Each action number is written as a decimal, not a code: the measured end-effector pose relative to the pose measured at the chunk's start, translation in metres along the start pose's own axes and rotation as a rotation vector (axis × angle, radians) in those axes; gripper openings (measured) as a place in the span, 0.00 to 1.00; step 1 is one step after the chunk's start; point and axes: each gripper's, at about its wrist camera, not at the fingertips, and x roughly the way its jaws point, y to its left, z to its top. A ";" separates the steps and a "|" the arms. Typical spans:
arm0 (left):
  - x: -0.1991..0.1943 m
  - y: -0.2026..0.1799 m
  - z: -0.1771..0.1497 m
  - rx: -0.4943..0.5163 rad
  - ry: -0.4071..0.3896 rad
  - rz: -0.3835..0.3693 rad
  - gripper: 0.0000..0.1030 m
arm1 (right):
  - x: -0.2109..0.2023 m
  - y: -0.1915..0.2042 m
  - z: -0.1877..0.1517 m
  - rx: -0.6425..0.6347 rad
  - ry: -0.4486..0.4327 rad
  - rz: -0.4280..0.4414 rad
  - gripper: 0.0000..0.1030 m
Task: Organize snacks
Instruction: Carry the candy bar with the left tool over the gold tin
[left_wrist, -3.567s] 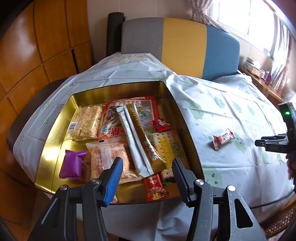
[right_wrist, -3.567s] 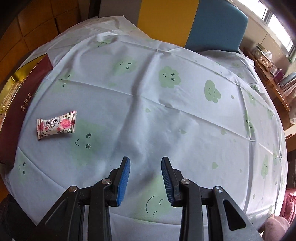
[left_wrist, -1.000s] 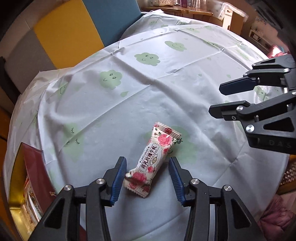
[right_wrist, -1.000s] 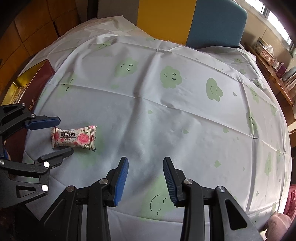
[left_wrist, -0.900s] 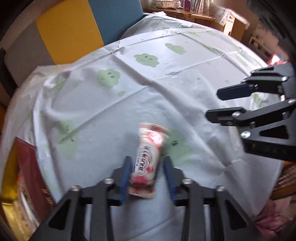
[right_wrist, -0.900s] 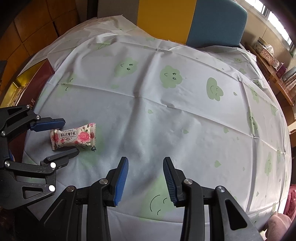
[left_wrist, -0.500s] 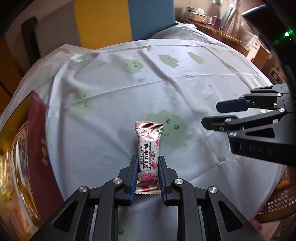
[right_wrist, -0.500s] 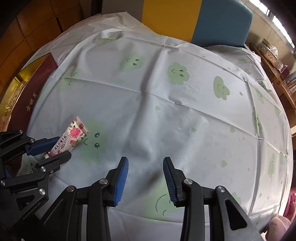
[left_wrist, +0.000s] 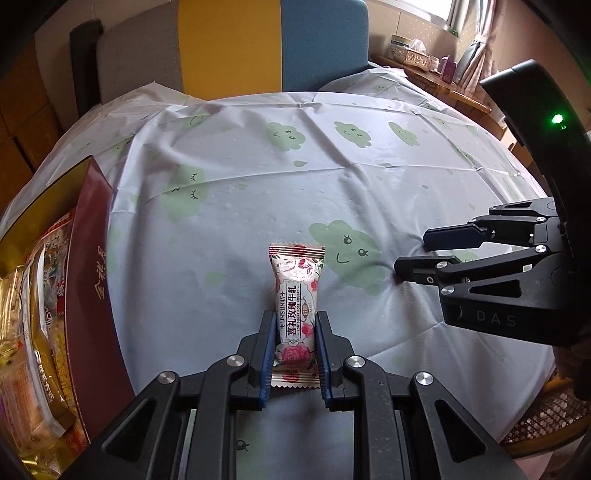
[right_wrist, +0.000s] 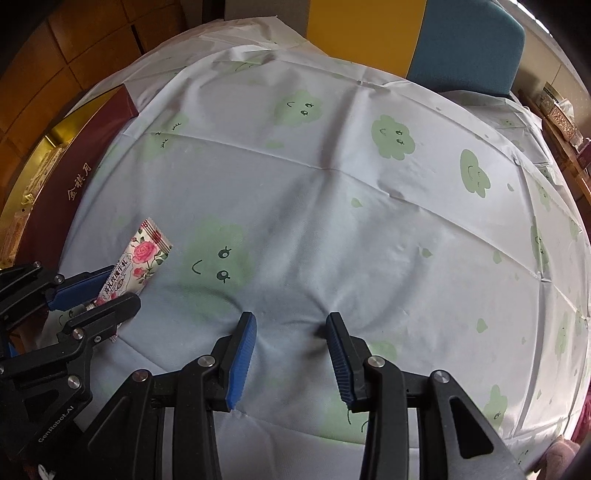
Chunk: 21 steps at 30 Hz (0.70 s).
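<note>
A white candy wrapper with pink roses (left_wrist: 295, 295) sticks out forward between the blue pads of my left gripper (left_wrist: 296, 315), which is shut on its lower half just over the tablecloth. The right wrist view shows the same candy (right_wrist: 146, 254) in the left gripper (right_wrist: 123, 286) at the lower left. My right gripper (right_wrist: 290, 319) hangs open over bare cloth, nothing between its fingers. It also appears in the left wrist view as the right gripper (left_wrist: 413, 251), off to the right of the candy. The maroon snack box (left_wrist: 92, 277) with gold lining lies at the left.
The box (right_wrist: 85, 166) holds several packaged snacks (left_wrist: 40, 314). A pale tablecloth (left_wrist: 258, 184) with green clouds covers the round table. A grey, yellow and blue chair back (left_wrist: 229, 44) stands behind it. A wooden shelf with small items (left_wrist: 417, 55) is at the far right.
The left gripper's jaws came together on the rose candy, which had lain loose between them. The gripper rolled, so the box side now shows at the left. The right gripper barely moved.
</note>
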 end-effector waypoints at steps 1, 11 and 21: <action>0.000 0.000 -0.001 0.001 -0.005 0.004 0.20 | 0.000 0.002 -0.002 -0.005 -0.004 -0.004 0.39; -0.019 0.000 -0.009 -0.014 -0.042 0.029 0.20 | -0.001 0.007 -0.005 -0.034 -0.038 -0.019 0.40; -0.064 0.013 -0.011 -0.052 -0.126 0.041 0.20 | -0.015 0.015 -0.021 -0.034 -0.055 -0.027 0.40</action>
